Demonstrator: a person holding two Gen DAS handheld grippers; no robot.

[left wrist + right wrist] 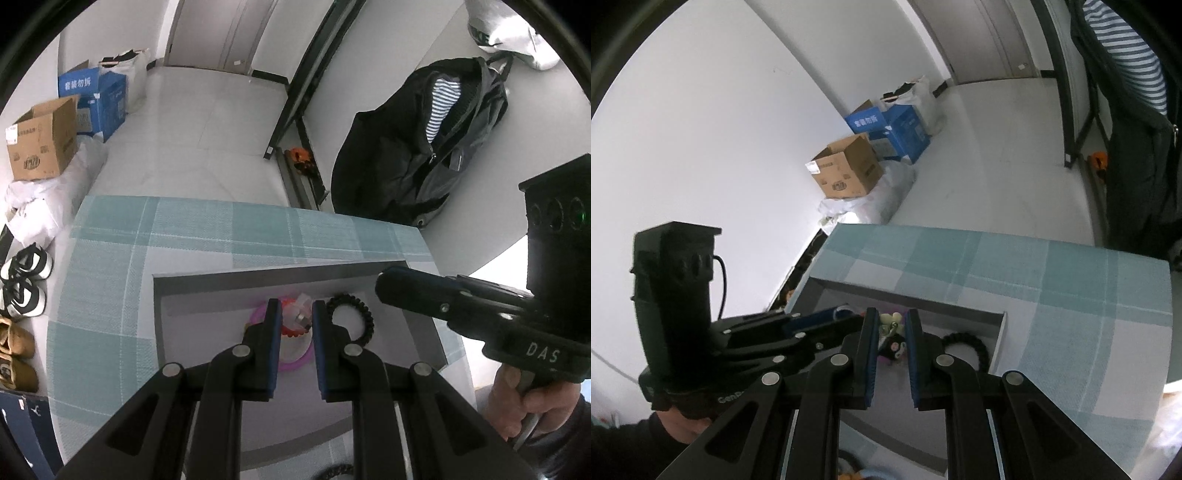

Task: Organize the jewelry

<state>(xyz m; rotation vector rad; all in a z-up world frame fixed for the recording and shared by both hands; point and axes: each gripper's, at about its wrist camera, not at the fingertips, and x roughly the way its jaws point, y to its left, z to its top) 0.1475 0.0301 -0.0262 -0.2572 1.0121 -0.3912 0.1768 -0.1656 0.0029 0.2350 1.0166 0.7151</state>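
Note:
A shallow grey tray (236, 282) lies on a teal checked cloth (207, 229). In it are a pink ring (295, 363), an orange bead bracelet (293, 332), a small clear piece (297, 314) and a black coiled band (364, 317). My left gripper (295, 306) hovers over the pink ring, its jaws nearly together. The clear piece shows in the slit, and I cannot tell whether it is pinched. My right gripper (891, 314) is shut just as narrowly above a pale flower charm (891, 320) and a black charm (894, 347). It enters the left wrist view from the right (382, 284).
The tray's far wall (923, 306) and right wall (997, 339) stand up around the jewelry. Beyond the cloth's edge is floor with a cardboard box (40, 144), blue boxes (107, 99), shoes (22, 284) and a black bag (406, 155). A hand (517, 406) holds the right gripper.

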